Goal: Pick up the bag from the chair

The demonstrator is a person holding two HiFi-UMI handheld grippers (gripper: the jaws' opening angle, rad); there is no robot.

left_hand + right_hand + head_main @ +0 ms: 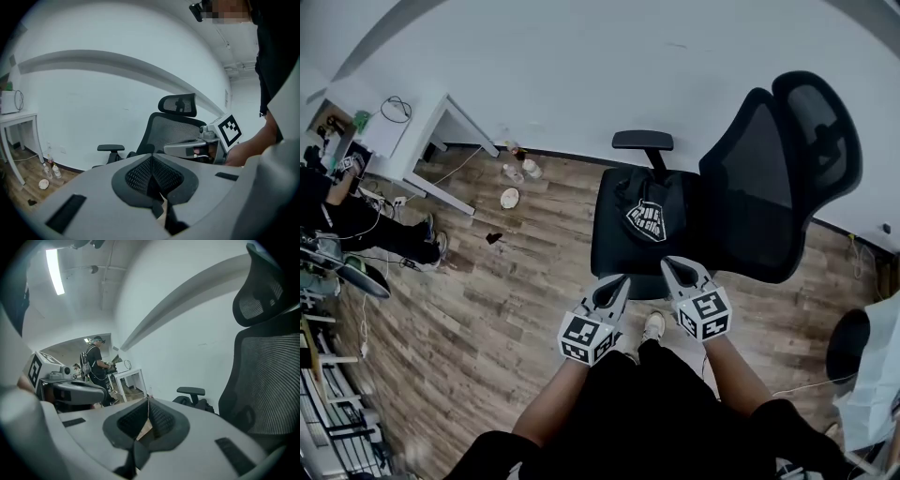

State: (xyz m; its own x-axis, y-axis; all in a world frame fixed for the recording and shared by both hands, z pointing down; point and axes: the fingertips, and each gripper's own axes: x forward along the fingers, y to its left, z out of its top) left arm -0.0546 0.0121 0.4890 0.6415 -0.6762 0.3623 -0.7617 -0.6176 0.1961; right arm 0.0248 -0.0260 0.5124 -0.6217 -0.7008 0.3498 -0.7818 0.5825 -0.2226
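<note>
One black office chair (750, 187) stands at 1 o'clock in the head view, with one armrest (642, 140) showing at 12 o'clock. One dark bag (645, 211) lies on its seat. Two tools show just below centre, the left tool (617, 284) and the right tool (672, 267), each carrying one marker cube. One white bench (389, 136) stands at 10 o'clock. On the floor at 11 o'clock are about three small bottles (531, 169), too small to count surely, one pale round dish (509, 198) and one small dark scrap (493, 238). One other person (96, 369) stands at 9 o'clock in the right gripper view.
</note>
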